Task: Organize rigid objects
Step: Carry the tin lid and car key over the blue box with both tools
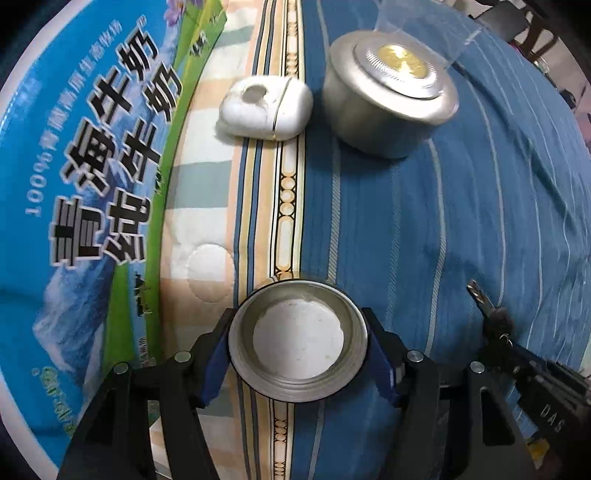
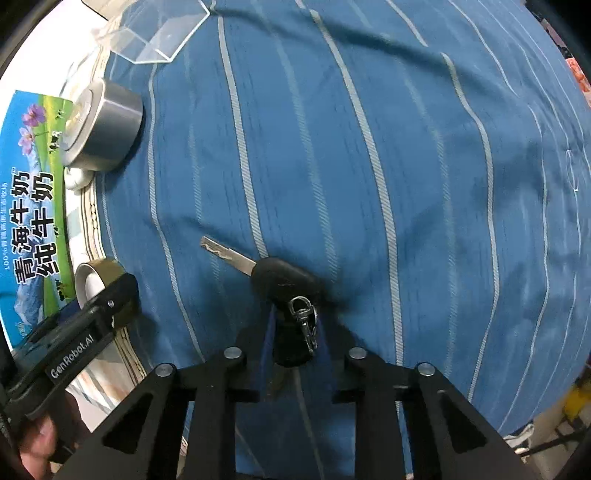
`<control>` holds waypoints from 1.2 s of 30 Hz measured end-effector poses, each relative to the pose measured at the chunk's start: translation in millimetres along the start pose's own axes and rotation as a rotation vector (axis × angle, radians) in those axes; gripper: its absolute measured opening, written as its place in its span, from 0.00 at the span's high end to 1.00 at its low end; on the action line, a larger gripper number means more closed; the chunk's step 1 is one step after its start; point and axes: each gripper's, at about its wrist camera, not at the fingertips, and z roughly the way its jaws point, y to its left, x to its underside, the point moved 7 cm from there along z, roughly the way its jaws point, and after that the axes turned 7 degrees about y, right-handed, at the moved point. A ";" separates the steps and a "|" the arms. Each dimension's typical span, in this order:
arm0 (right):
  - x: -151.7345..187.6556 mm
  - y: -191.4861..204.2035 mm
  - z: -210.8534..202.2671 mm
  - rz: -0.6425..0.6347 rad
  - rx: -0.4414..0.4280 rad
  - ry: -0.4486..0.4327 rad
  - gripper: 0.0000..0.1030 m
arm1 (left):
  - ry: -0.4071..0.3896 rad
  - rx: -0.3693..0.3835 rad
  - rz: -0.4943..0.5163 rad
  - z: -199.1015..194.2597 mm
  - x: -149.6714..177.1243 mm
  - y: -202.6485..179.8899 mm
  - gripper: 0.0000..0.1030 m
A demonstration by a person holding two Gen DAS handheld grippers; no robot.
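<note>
A small open round metal tin (image 1: pixel 298 384) with a white bottom sits between the blue pads of my left gripper (image 1: pixel 299 325), which is shut on its sides, above the striped bedsheet. The right wrist view shows this tin (image 2: pixel 96 271) in the left gripper (image 2: pixel 110 295) at the lower left. My right gripper (image 2: pixel 295 326) is shut on the black head of a key (image 2: pixel 284 280), its metal blade pointing up-left and a clasp hanging from it. From the left wrist camera, the key (image 1: pixel 480 295) and right gripper (image 1: pixel 513 343) appear at the right edge.
A white earbud case (image 1: pixel 266 107) and a bigger silver tin with a gold-topped lid (image 1: pixel 388 96) lie ahead. A clear plastic box (image 2: pixel 159 33) is beyond them. A blue milk carton box (image 1: pixel 74 184) runs along the left. The blue striped sheet (image 2: pixel 406 184) stretches to the right.
</note>
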 end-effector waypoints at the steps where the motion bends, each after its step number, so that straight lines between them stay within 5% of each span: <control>1: 1.0 0.1 -2.3 0.007 -0.007 -0.010 0.86 | -0.012 -0.009 0.007 -17.6 7.8 -13.8 0.39; 3: 3.0 1.1 -7.4 0.011 -0.013 -0.026 0.94 | -0.043 -0.019 0.030 -42.3 18.3 -26.8 0.39; 15: 25.1 39.9 -64.9 -0.080 -0.051 -0.159 0.94 | -0.219 -0.004 0.118 -156.6 27.8 -56.7 0.39; 27: 27.5 94.3 -141.8 -0.196 -0.136 -0.273 0.94 | -0.343 0.029 0.118 -218.7 19.9 11.4 0.39; 36: 45.4 177.4 -204.0 -0.340 -0.255 -0.322 0.94 | -0.385 0.052 0.043 -274.1 21.5 96.4 0.39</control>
